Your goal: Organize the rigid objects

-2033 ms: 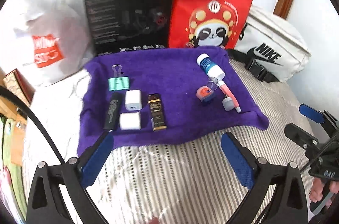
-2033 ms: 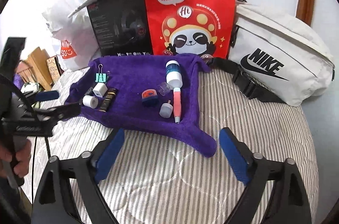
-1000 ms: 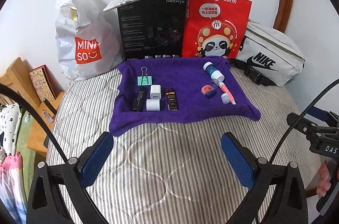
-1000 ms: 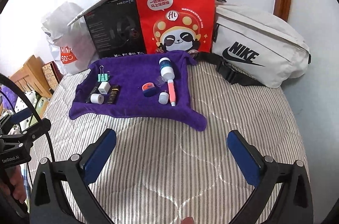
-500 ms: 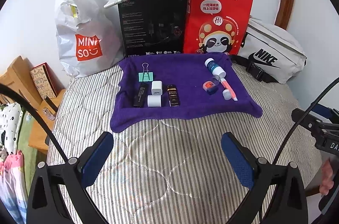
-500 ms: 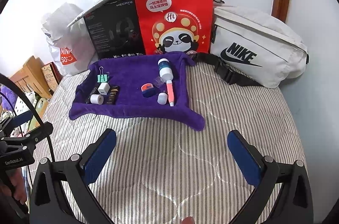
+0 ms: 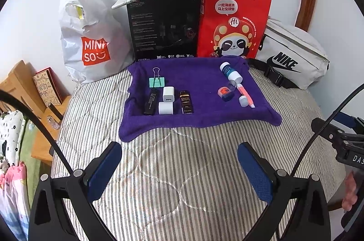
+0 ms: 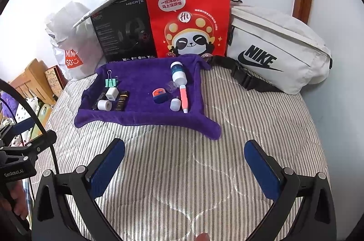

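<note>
On the purple towel [image 7: 200,81] toward the bed's [image 7: 182,172] head edge, a green binder clip [image 7: 157,81], two white chargers [image 7: 167,101] and dark sticks sit by its left edge, a white bottle [image 8: 178,74] and pink pen [image 8: 183,98] by its right. Left tongs [image 7: 179,170] and right tongs [image 8: 185,169] hover released, grasping nothing, above the striped cover.

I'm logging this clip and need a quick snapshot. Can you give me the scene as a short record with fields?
surface: striped quilt
work area: purple towel
left group: green binder clip, two white chargers, two dark bars
right group: white bottle, pink pen, orange-blue item
left claw: open, empty
right claw: open, empty
</note>
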